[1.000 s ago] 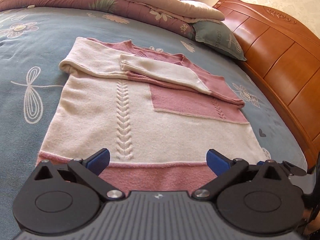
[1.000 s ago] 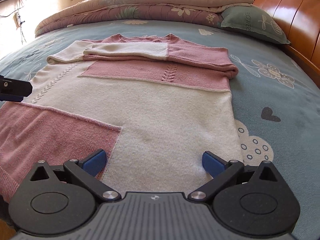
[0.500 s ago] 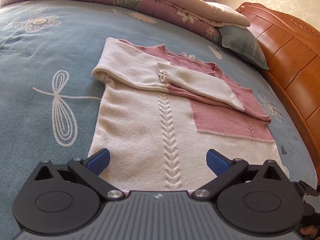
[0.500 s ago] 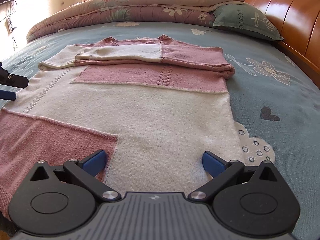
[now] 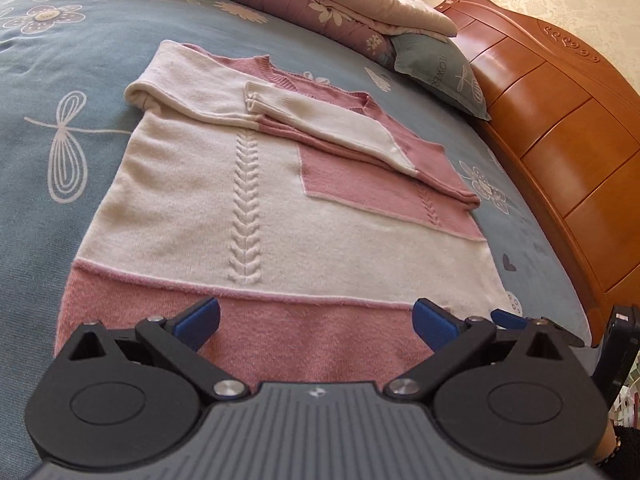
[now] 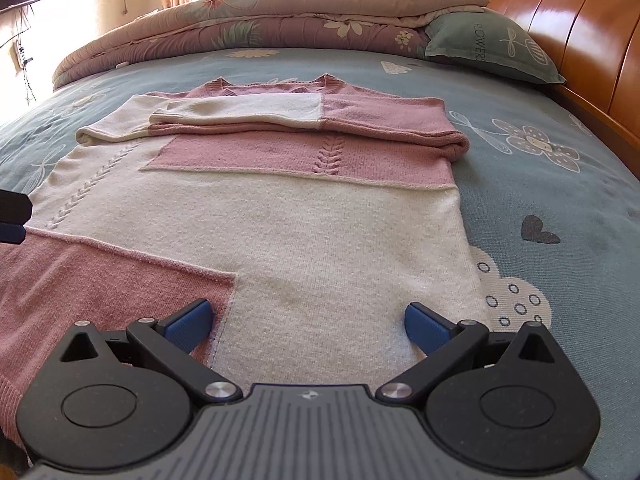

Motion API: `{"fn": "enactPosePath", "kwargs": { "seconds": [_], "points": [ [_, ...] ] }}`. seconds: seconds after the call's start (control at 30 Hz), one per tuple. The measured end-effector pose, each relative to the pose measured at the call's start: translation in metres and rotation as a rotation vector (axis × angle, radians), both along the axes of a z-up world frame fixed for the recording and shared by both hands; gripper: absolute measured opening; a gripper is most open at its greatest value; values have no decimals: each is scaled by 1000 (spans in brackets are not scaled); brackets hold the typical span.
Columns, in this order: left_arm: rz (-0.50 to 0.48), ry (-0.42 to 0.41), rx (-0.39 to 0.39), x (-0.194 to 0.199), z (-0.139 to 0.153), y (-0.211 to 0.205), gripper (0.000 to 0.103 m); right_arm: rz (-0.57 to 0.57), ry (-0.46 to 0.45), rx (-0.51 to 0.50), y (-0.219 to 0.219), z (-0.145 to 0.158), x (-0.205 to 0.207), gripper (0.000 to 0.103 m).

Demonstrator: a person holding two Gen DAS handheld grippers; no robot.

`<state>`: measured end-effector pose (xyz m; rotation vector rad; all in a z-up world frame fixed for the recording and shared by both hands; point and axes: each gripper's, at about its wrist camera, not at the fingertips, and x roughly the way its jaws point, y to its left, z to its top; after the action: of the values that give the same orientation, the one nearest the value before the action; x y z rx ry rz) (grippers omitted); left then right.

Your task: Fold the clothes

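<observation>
A pink and cream knit sweater (image 5: 280, 216) (image 6: 304, 216) lies flat on the bed, both sleeves folded across its chest. My left gripper (image 5: 316, 320) hovers open over the pink hem band, nothing between its blue pads. My right gripper (image 6: 308, 324) is open over the hem near the cream right corner, also empty. The right gripper's blue tip (image 5: 508, 319) shows in the left wrist view just right of my left gripper. The left gripper's edge (image 6: 12, 220) peeks in at the left of the right wrist view.
The blue patterned bedsheet (image 5: 60, 80) (image 6: 560, 200) surrounds the sweater. A rolled floral quilt (image 6: 260, 24) and a teal pillow (image 6: 488, 48) lie at the far side. A wooden headboard (image 5: 560, 140) runs along the right. A hand (image 5: 616, 448) shows at the lower right.
The left gripper has pulled back toward the hem, so the pink hem band is in view under it again. The right gripper has barely shifted. Both stay open.
</observation>
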<state>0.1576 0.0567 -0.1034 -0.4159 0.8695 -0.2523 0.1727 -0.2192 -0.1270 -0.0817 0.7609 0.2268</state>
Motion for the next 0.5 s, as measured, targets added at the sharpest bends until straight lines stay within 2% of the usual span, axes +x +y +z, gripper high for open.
{"fn": "enactPosePath", "kwargs": {
  "seconds": [0.17, 0.23, 0.37, 0.5],
  "points": [
    [100, 9, -7, -16, 0, 15, 102, 1, -9, 1, 0, -1, -2, 103],
    [78, 10, 8, -13, 8, 13, 102, 1, -16, 0, 0, -1, -3, 103],
    [2, -72, 30, 4, 30, 0, 102, -7, -34, 3, -1, -2, -6, 103],
    [-96, -66, 73, 36, 23, -17, 102, -52, -75, 6, -1, -5, -17, 103]
  ]
}}
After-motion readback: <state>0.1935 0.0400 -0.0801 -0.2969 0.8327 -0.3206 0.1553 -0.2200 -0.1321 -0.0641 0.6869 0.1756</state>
